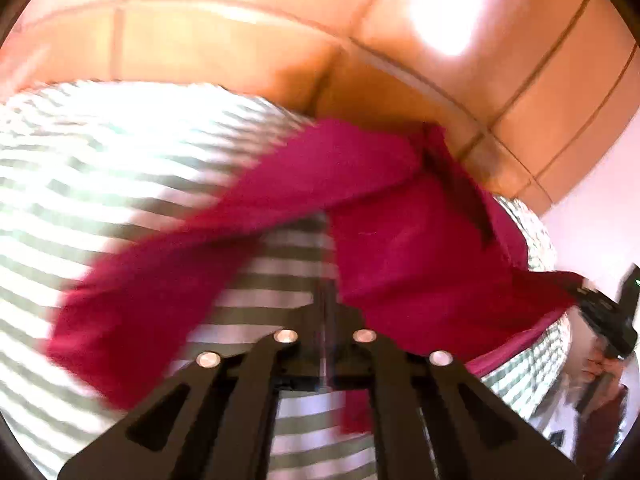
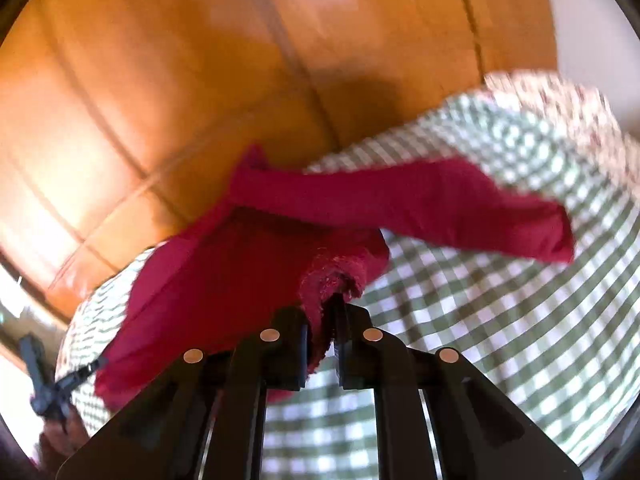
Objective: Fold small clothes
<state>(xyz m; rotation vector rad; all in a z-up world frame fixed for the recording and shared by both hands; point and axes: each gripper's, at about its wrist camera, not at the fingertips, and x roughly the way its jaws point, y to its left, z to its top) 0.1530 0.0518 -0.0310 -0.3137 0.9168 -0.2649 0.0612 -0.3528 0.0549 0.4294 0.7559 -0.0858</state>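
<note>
A small crimson garment (image 1: 400, 224) hangs stretched in the air above a green-and-white checked cloth (image 1: 100, 184). My left gripper (image 1: 326, 320) is shut on the garment's edge, with a strip of red cloth hanging by its right finger. My right gripper (image 2: 324, 320) is shut on the garment's frayed hem (image 2: 332, 280); a leg of the garment (image 2: 440, 204) trails to the right. Each gripper shows in the other's view: the right one (image 1: 600, 312) at the right edge, the left one (image 2: 48, 384) at the lower left. Both views are blurred by motion.
The checked cloth (image 2: 500, 320) covers the work surface. Beyond its far edge lies an orange tiled floor (image 2: 160, 100) with bright glare patches (image 1: 448, 12). A white wall (image 1: 600, 200) stands at the right.
</note>
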